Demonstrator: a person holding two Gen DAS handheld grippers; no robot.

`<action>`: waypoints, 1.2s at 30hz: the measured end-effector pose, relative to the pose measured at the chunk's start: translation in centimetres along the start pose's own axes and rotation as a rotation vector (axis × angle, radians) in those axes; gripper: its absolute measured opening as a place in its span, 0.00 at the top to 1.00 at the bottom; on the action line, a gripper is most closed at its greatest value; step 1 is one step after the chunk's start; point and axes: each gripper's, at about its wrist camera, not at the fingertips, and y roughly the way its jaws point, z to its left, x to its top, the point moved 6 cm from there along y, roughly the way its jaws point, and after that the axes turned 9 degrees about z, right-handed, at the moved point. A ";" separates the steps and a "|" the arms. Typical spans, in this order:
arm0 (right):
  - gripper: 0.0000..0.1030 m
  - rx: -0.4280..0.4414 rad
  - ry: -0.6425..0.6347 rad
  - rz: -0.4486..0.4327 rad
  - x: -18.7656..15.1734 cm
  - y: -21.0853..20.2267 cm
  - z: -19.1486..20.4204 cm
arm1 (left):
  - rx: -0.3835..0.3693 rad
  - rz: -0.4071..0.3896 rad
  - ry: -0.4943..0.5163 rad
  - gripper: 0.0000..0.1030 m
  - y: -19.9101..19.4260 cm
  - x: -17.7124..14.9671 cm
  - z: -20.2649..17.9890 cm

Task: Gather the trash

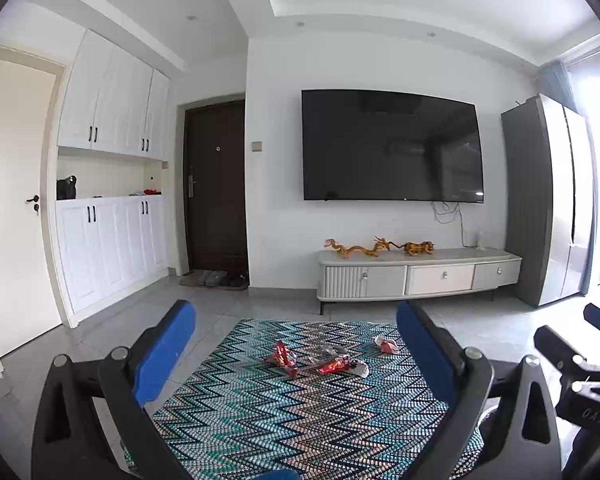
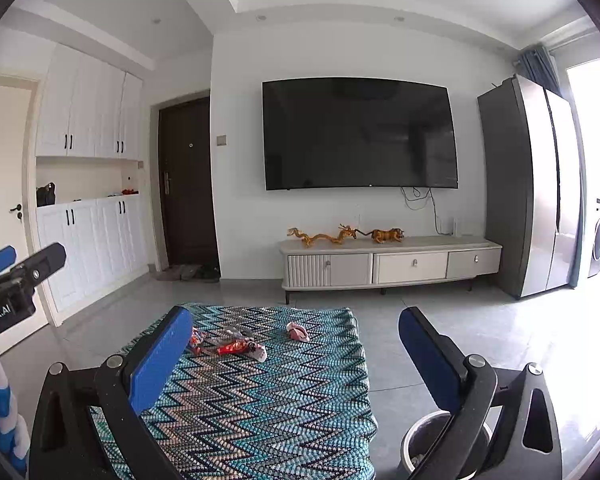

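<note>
Several crumpled red and silver wrappers (image 1: 320, 362) lie on a zigzag-patterned cloth (image 1: 300, 420) ahead of me; one pinkish wrapper (image 1: 387, 345) lies apart to the right. They also show in the right wrist view (image 2: 235, 346), with the pink one (image 2: 297, 332) beyond. My left gripper (image 1: 295, 328) is open and empty, held above the near part of the cloth. My right gripper (image 2: 295, 336) is open and empty, to the right of the left one. A round grey bin (image 2: 432, 440) stands on the floor at the cloth's right edge, partly hidden behind my right finger.
A white TV cabinet (image 1: 416, 276) with gold figurines stands against the far wall under a wall-mounted TV (image 1: 392, 146). A grey fridge (image 1: 548, 200) is at the right, white cupboards (image 1: 111, 208) and a dark door (image 1: 215, 188) at the left. Grey tile floor (image 2: 440, 316) surrounds the cloth.
</note>
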 end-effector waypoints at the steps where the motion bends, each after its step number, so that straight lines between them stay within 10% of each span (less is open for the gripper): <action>1: 0.00 -0.002 0.003 0.000 0.2 0.1 -0.2 | -0.003 0.005 -0.004 0.02 0.4 0.1 0.2; 9: 0.00 -0.037 0.038 0.002 2.2 3.0 -2.4 | 0.020 0.052 -0.117 0.02 7.1 0.8 4.7; 20: 0.00 0.027 0.062 0.134 1.7 12.8 -4.3 | -0.084 0.314 -0.142 0.02 19.9 -4.0 7.0; 28: 0.00 0.053 0.028 0.314 -0.6 24.1 -4.8 | -0.347 0.453 0.023 0.18 28.3 -7.7 0.1; 36: 0.26 0.142 0.031 0.487 -3.1 36.1 -6.1 | -0.570 0.568 0.268 0.37 35.7 -11.3 -9.2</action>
